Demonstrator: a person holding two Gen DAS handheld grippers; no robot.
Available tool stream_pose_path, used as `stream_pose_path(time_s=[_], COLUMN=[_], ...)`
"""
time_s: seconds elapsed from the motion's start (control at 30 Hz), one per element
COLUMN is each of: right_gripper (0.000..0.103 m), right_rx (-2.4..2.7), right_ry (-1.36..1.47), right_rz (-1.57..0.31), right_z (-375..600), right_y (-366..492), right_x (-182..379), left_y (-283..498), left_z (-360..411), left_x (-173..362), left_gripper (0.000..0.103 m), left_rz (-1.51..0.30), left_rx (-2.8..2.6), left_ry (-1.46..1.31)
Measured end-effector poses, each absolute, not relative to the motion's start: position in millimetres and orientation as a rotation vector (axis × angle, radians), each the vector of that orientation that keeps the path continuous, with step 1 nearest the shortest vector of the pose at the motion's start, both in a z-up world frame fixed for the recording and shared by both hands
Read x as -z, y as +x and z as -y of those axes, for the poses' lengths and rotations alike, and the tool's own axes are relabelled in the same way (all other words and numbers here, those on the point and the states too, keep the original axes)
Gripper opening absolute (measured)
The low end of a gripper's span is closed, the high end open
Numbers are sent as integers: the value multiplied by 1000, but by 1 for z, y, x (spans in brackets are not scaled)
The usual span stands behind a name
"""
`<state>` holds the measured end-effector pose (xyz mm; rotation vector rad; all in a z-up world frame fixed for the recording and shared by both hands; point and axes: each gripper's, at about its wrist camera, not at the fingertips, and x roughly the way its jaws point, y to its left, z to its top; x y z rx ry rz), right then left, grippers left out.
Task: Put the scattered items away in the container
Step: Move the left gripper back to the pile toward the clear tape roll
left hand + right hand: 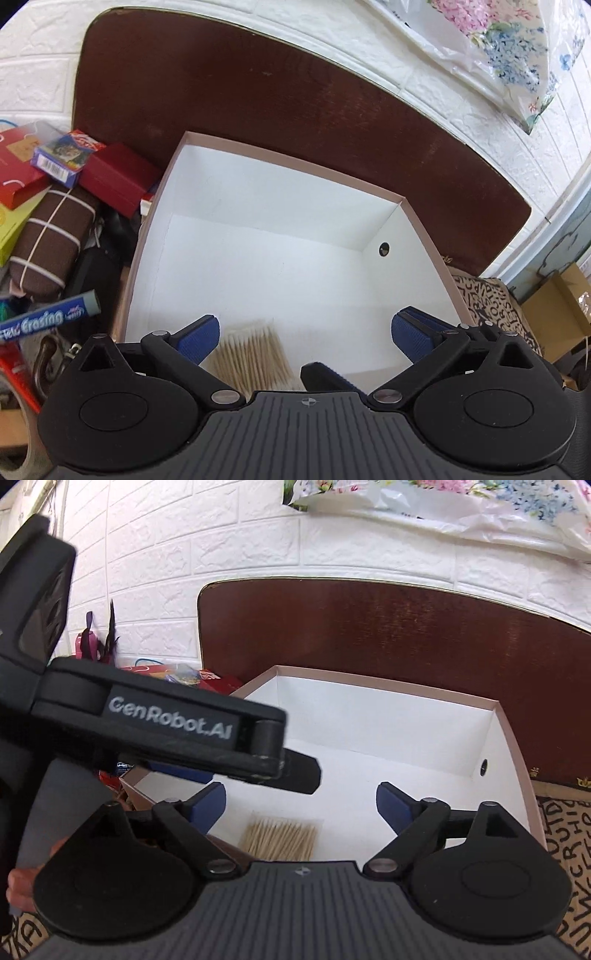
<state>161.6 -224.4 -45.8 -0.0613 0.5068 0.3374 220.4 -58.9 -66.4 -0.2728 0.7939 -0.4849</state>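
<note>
both tools, left tool (pixel 304 334) and right tool (pixel 301 803), are standing wide and empty over the box (pixel 280 158); toothpick bundle (pixel 255 356) is lying inside. crowded tools are risking collision.

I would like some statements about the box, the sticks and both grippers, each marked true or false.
1. The bundle of wooden sticks lies inside the white box. True.
2. The left gripper is shut on the sticks. False: its jaws stand open with nothing pressed between them.
3. The box is full of items. False: only the sticks show inside it.
4. The right gripper has open jaws. True.
5. The eraser pack lies outside the box, to its left. True.
</note>
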Motion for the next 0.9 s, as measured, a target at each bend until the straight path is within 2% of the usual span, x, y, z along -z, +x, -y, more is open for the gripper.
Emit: stream_pose_path(time_s=[0.1, 0.53, 0.73, 0.9], right_gripper=[97, 100, 100, 99], right_rx=[-325, -484, -581, -635], right_ry=[-51, -29, -32, -47], right_rz=[-498, -403, -433, -511], right_z=[223, 166, 121, 83], right_y=[153, 76, 59, 60], right_x=[42, 14, 38, 75], left_y=[207, 113, 76, 79], left_z=[56, -22, -89, -132], left_x=[61, 45, 66, 97], left_gripper=[103, 103, 103, 103], left_rz=[-789, -722, -701, -753], left_rx=[482, 425, 291, 187], left_ry=[-260, -337, -382, -394])
